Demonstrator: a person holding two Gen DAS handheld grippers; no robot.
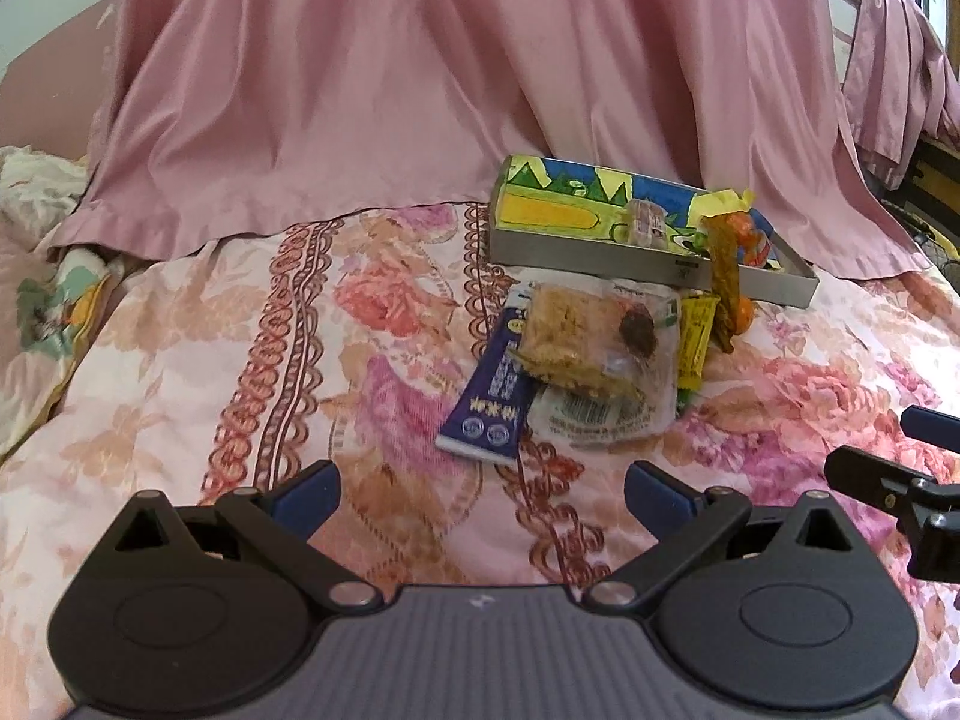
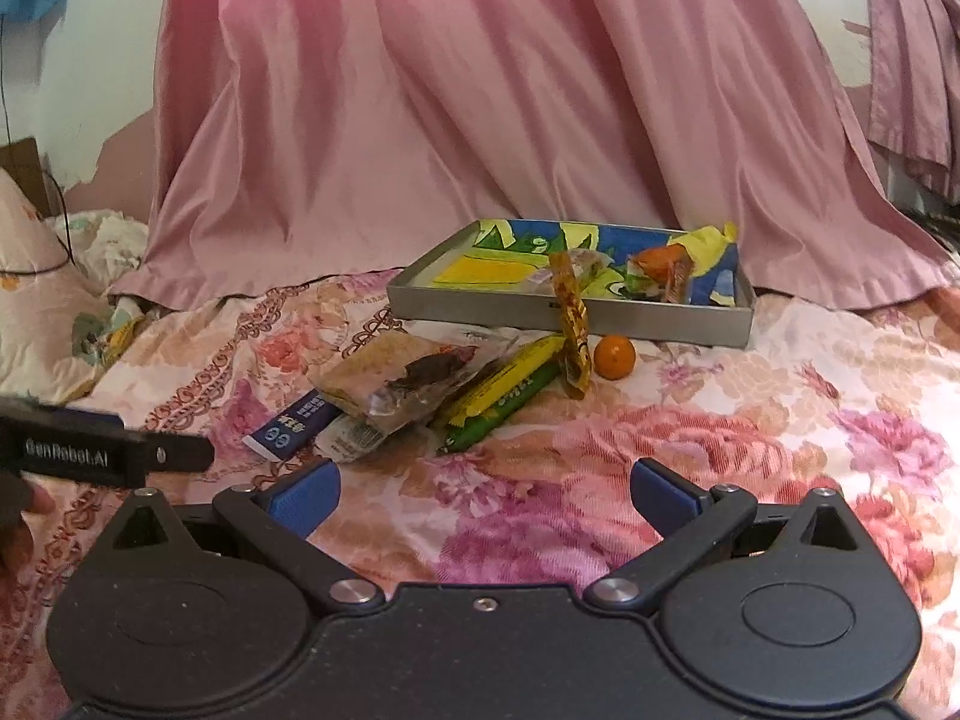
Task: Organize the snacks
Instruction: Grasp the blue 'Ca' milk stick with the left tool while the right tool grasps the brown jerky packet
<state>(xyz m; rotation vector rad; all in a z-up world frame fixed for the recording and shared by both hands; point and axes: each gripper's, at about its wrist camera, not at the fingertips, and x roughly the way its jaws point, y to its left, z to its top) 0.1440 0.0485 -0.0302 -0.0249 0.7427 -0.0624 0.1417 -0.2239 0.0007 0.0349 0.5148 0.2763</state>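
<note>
Snack packets heaped on a floral pink bedspread [image 2: 750, 420], clear-wrapped crispy cake [image 1: 585, 339] atop a dark blue sachet [image 1: 487, 405], shallow grey cardboard tray [image 2: 570, 315] just behind, left hand-held gripper [image 1: 480, 495] and right hand-held gripper [image 2: 483, 495] both spread, empty, short of the pile.

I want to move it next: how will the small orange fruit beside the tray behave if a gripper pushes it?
The orange fruit looks round, so it would probably roll on the bedspread rather than slide. It lies beside the tray, which may stop it. The soft cloth may slow it.
</note>
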